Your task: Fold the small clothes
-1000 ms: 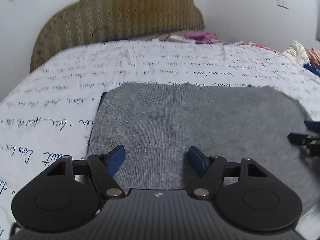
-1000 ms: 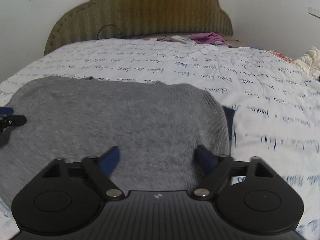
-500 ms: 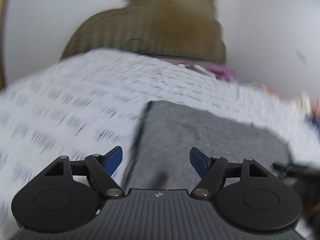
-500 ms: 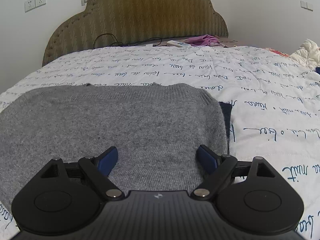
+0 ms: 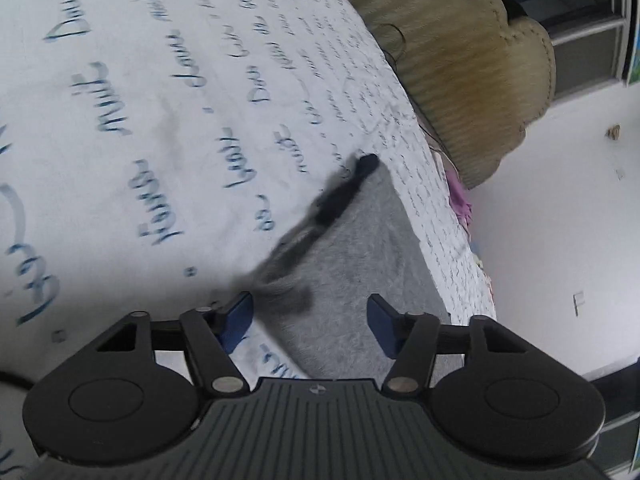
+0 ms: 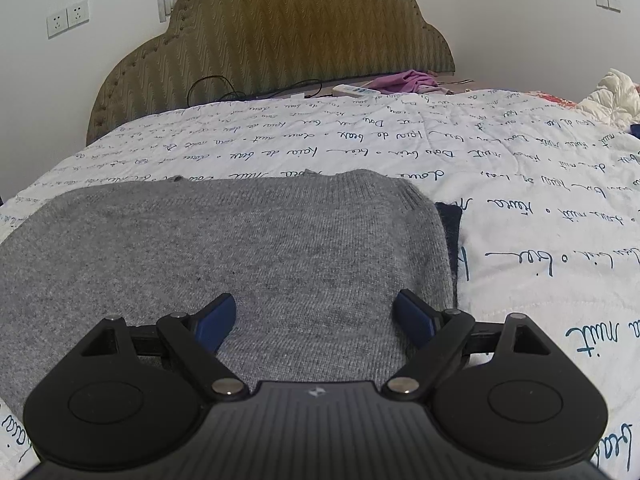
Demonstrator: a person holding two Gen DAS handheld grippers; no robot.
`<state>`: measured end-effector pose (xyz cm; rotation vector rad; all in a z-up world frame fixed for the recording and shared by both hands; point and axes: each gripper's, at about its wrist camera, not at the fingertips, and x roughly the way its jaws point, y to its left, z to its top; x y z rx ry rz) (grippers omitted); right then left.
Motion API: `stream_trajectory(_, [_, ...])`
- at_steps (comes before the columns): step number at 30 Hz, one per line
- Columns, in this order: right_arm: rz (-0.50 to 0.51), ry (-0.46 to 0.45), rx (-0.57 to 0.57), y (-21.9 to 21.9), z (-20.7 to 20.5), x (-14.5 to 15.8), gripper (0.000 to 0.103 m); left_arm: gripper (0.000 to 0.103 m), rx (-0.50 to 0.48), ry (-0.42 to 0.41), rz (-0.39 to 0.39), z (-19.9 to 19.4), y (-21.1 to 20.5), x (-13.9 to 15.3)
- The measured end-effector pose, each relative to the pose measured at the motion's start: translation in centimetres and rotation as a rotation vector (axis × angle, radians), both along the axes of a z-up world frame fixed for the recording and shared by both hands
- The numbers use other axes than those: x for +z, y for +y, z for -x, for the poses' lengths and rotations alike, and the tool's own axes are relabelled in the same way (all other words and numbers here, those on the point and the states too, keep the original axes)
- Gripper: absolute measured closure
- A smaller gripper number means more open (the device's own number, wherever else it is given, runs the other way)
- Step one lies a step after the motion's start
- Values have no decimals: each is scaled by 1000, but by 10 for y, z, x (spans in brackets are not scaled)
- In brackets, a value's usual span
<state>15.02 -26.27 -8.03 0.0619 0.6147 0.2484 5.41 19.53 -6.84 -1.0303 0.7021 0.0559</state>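
A grey knitted sweater [image 6: 240, 248] lies folded flat on the white quilt with blue writing [image 6: 520, 184]. A dark navy layer [image 6: 450, 232] peeks out under its right edge. My right gripper [image 6: 314, 306] hovers open over the sweater's near right part, nothing between its fingers. The left wrist view is rolled over on its side. There my left gripper [image 5: 310, 310] sits at the sweater's [image 5: 360, 260] left edge, where a dark navy strip [image 5: 340, 196] shows. Its jaws are closing with the bunched edge between them, and the pads are not pressing on it.
An olive padded headboard [image 6: 280, 40] stands at the far end of the bed. A purple cloth [image 6: 404, 80] and a white remote [image 6: 354, 90] lie in front of it. Crumpled white fabric [image 6: 612, 96] sits at the far right. Wall sockets [image 6: 66, 18] are at the upper left.
My left gripper has slid from over the sweater's middle to its left edge, has rolled strongly, and its jaws have narrowed. The right gripper has stayed over the sweater, open.
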Motion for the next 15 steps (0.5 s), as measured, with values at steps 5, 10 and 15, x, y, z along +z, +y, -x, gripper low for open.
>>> stream_trajectory(5, [-21, 2, 1, -3, -1, 0, 16, 52, -38, -6, -39, -14, -15, 0])
stream_trajectory(10, [-28, 4, 1, -4, -1, 0, 16, 92, -70, 42, -120, -21, -27, -4])
stream_trajectory(15, [33, 42, -3, 6, -5, 13, 15, 100, -130, 43, -327, -22, -44, 5])
